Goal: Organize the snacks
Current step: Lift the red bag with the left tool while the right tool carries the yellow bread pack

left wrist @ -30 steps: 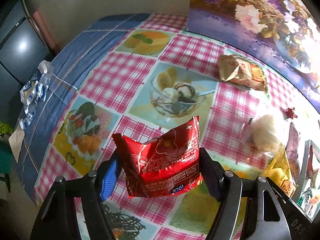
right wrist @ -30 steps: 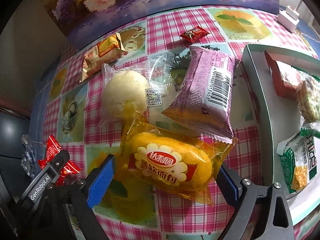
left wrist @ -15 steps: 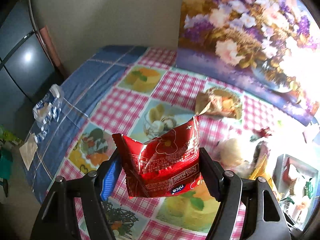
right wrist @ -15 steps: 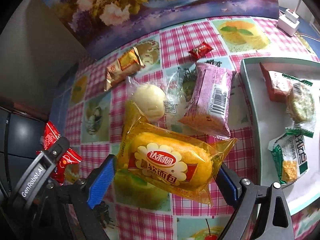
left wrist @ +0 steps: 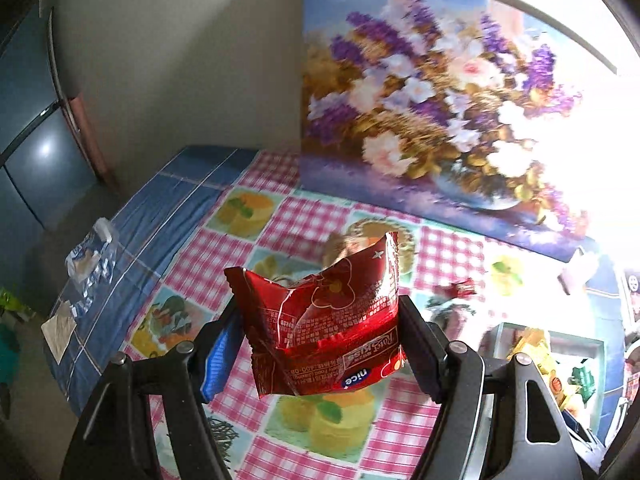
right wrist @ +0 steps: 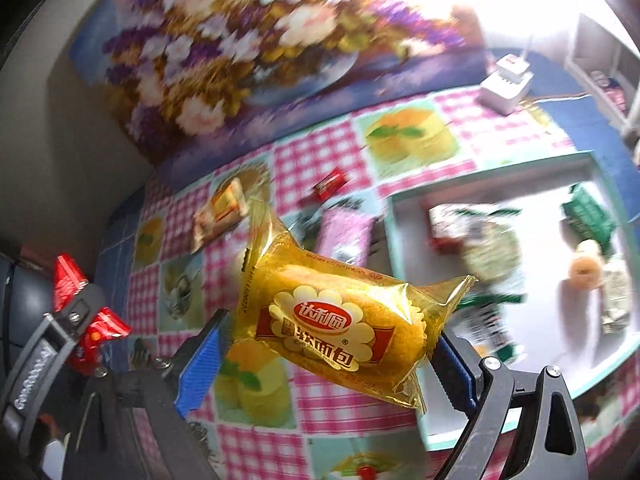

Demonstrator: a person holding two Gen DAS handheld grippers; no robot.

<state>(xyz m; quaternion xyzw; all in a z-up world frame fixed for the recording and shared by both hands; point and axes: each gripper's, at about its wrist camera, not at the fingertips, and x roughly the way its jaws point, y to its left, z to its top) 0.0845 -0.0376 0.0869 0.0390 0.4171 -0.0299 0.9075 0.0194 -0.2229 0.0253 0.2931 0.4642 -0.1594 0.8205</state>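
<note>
Left gripper [left wrist: 320, 344] clamps one red packet [left wrist: 324, 328], upside down ("nice", "Kiss" legible), raised over the checked tablecloth [left wrist: 304, 220]. Right gripper [right wrist: 328, 364] pinches one yellow bread pack [right wrist: 336, 320] (Chinese lettering), long axis across the jaws, lifted just beside the tray [right wrist: 404, 200] at the table's right end.

I counted two tools, the left tool [left wrist: 320, 350] and the right tool [right wrist: 330, 354], each carrying one packet: one red packet [left wrist: 324, 320] and one yellow bread packet [right wrist: 340, 312]. One tray [right wrist: 404, 248] sat on one table [right wrist: 320, 152], plus one painting [left wrist: 440, 100].
</note>
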